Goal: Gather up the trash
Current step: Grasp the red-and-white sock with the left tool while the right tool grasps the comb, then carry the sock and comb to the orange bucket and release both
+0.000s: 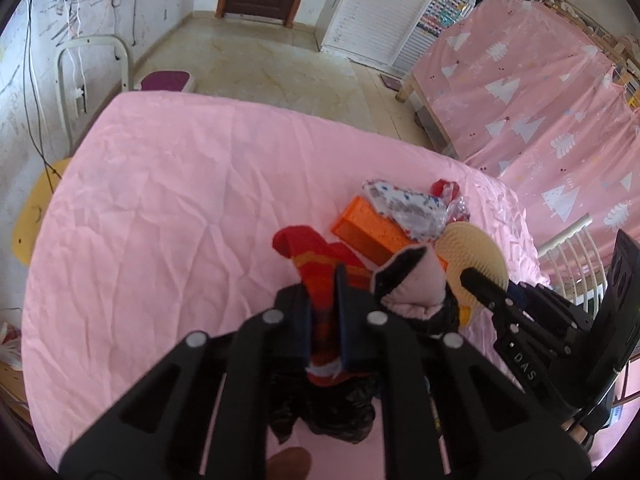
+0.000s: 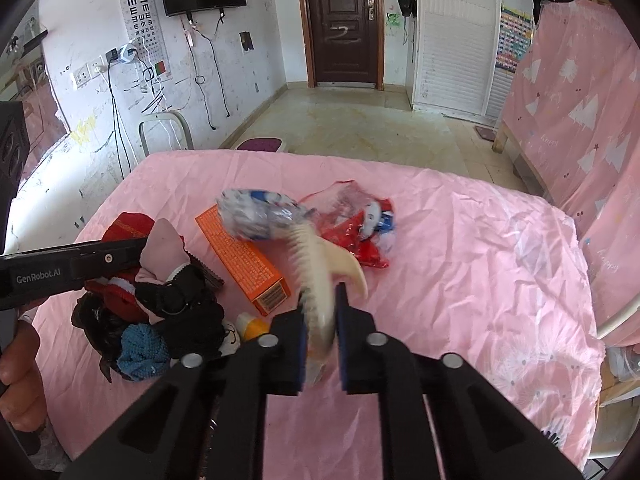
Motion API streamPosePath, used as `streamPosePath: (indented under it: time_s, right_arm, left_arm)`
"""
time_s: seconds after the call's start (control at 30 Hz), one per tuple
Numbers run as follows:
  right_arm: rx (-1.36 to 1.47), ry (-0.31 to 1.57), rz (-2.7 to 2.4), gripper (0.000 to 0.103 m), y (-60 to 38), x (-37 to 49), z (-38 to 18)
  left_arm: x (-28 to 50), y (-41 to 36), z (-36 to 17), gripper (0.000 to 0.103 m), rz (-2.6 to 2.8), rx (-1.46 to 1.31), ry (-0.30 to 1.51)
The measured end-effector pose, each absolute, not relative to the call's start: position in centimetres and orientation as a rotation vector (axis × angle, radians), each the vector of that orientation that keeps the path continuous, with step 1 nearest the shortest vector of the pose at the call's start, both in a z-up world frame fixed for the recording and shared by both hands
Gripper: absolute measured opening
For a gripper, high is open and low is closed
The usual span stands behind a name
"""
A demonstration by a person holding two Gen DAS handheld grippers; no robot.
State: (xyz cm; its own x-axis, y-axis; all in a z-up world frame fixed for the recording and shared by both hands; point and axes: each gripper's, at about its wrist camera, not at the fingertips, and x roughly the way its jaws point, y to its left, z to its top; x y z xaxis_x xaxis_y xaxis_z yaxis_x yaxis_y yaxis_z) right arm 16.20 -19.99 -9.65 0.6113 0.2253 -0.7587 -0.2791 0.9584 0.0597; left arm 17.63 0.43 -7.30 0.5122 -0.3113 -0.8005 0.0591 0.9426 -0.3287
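Note:
My left gripper [image 1: 322, 280] is shut on a red sock with an orange stripe [image 1: 316, 256], at the near edge of a heap of clothes. A pink and black cloth [image 1: 416, 284] lies just to its right. My right gripper [image 2: 322, 300] is shut on a cream bristled brush [image 2: 320, 264], tilted above the pink-covered table [image 2: 460, 260]. Behind it lie an orange box [image 2: 240, 256], a crumpled silver, white and blue wrapper [image 2: 256, 212] and a red plastic wrapper [image 2: 360, 240]. A black bag [image 1: 336, 412] hangs below the left jaws.
Black garments and a blue knit piece [image 2: 140, 348] are heaped at the table's near left. A white chair [image 1: 92, 76] stands beyond the far left corner. A pink patterned sheet [image 1: 540, 100] hangs on the right, with a white rack [image 1: 576, 256] below it.

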Motion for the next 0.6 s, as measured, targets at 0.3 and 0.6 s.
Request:
streamPosePath:
  time_s: [0.3, 0.6]
  right_arm:
    - [-0.057, 0.798, 0.300, 0.001, -21.2, 14.5, -7.6]
    - [-0.027, 0.739, 0.284, 0.001, -23.4, 12.4, -5.6]
  left_arm:
    - [15.6, 0.5, -3.9, 0.008, -0.170, -0.233, 0.901]
    - [13.6, -0.7, -0.5, 0.008, -0.166, -0.206, 0.814]
